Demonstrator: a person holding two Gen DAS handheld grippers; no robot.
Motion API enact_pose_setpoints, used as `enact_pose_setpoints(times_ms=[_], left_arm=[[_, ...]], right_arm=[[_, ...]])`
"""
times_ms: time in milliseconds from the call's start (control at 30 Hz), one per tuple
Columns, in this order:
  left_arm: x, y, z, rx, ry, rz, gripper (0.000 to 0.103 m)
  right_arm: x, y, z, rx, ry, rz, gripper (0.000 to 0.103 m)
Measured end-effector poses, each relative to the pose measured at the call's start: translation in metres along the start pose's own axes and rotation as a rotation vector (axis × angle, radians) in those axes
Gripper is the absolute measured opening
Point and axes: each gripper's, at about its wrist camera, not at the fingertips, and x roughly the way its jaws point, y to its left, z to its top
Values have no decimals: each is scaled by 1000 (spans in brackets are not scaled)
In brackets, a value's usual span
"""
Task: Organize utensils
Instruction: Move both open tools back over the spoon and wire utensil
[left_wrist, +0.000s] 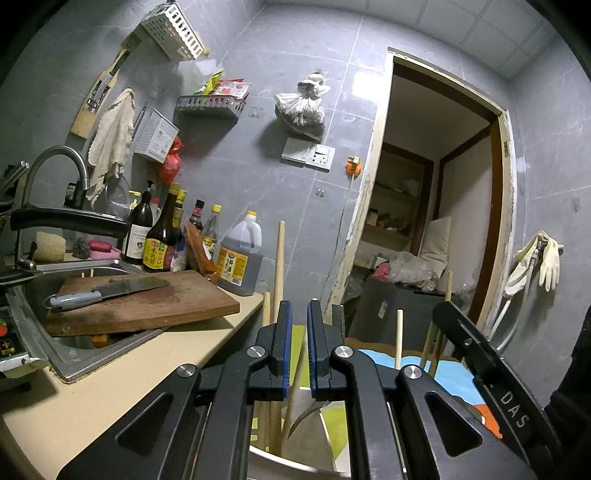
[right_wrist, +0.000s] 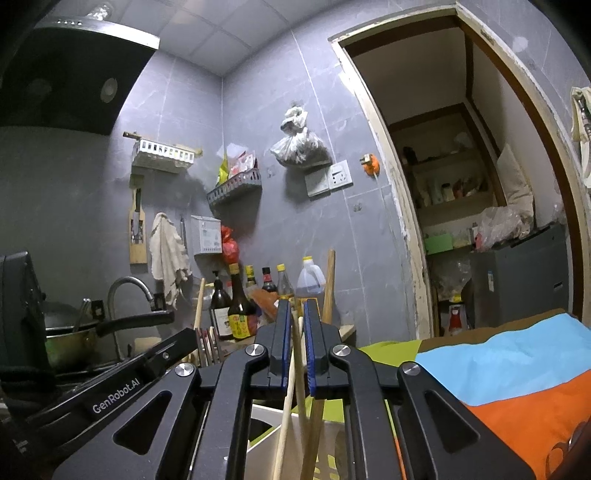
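Evidently sorting: right tongs (right_wrist: 298, 325) clenched on wooden chopsticks (right_wrist: 295, 373) over the white holder (right_wrist: 266, 435), left tongs (left_wrist: 299, 325) narrowly parted, grasping nothing.

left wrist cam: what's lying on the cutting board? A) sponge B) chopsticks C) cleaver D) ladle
C: a cleaver with a grey handle lies flat on the wooden cutting board that sits over the sink.

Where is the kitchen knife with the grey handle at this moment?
In the left wrist view, the knife lies flat on the wooden cutting board that rests across the sink, at the left, in front of the sauce bottles.
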Motion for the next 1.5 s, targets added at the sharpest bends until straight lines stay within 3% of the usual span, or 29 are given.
enact_pose_setpoints(times_ms=[267, 567, 633, 733, 800, 1033, 1167, 1233, 1300, 1500], left_arm=[[-1, -2, 8, 1, -11, 1, 6], [-13, -25, 25, 53, 21, -53, 6], [-17, -33, 28, 71, 26, -65, 8], [-24, -45, 31, 89, 34, -92, 27], [-26, -53, 32, 89, 35, -120, 30], [-36, -88, 29, 100, 71, -239, 48], [-40, -110, 23, 99, 96, -300, 66], [-43, -122, 18, 116, 104, -316, 74], [-43, -133, 13, 129, 123, -334, 84], [-40, -166, -8, 198, 186, -372, 89]], right_arm=[[-8, 0, 14, -9, -49, -19, 10], [-32, -17, 38, -65, -3, -39, 23], [-39, -25, 44, -61, 5, -49, 31], [-54, -38, 53, -56, 5, -69, 51], [-64, -46, 58, -67, 7, -90, 53], [-104, -76, 73, -94, 12, -177, 82], [-128, -92, 80, -100, 9, -218, 92], [-139, -99, 82, -99, 9, -235, 103], [-148, -106, 84, -97, 10, -252, 103], [-171, -129, 84, -92, 43, -314, 103]])
